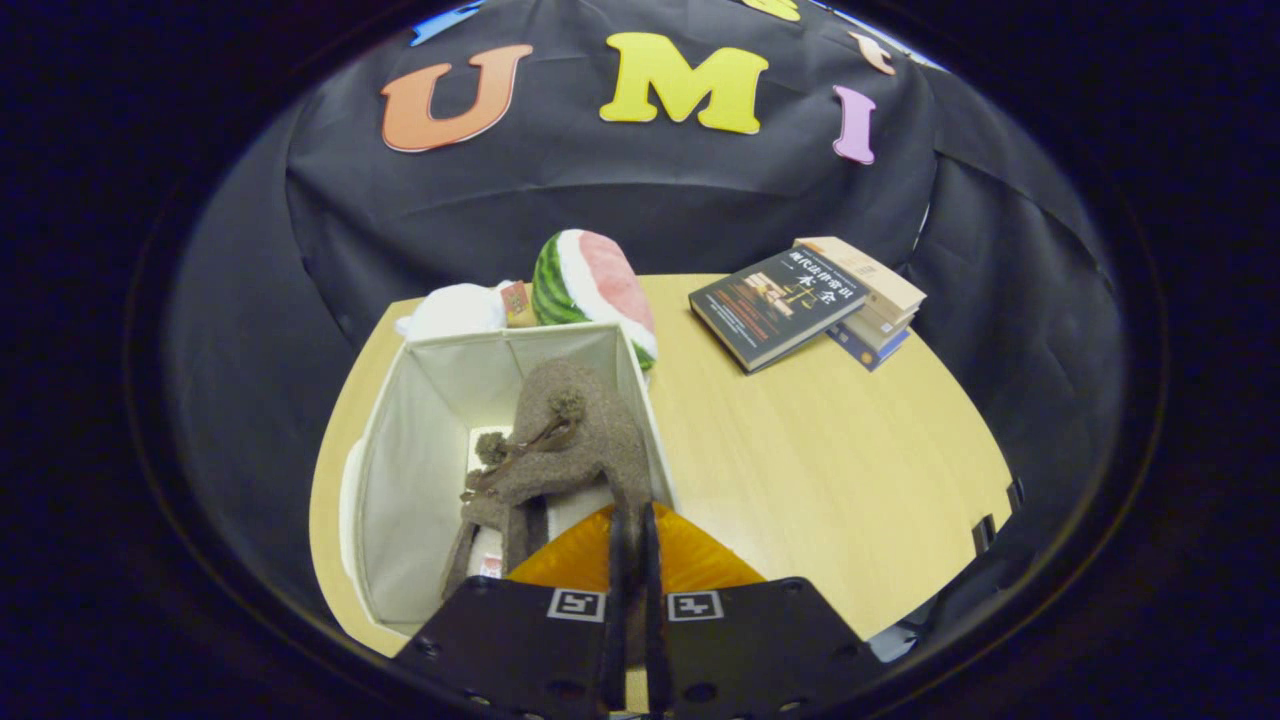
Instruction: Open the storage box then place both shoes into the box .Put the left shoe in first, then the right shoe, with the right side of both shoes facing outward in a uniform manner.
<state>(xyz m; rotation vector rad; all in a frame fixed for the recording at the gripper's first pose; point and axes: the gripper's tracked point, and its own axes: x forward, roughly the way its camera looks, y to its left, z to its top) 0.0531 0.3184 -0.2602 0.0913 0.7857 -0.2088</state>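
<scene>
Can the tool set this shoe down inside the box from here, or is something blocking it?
Probably yes. The tool is shut on the brown shoe, which already hangs inside the open white box. The other shoe can't be made out, so the floor may be partly taken.

I note a wooden table (830,470). At its far edge a watermelon plush (592,285) leans beside a white bundle (452,310); well apart to the side, a stack of books (815,300).

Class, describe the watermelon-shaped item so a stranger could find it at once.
Start at the wooden table. At its far side, just behind the open white storage box, lies the watermelon plush. Its striped green rind and pink face distinguish it from the white bundle beside it.
</scene>
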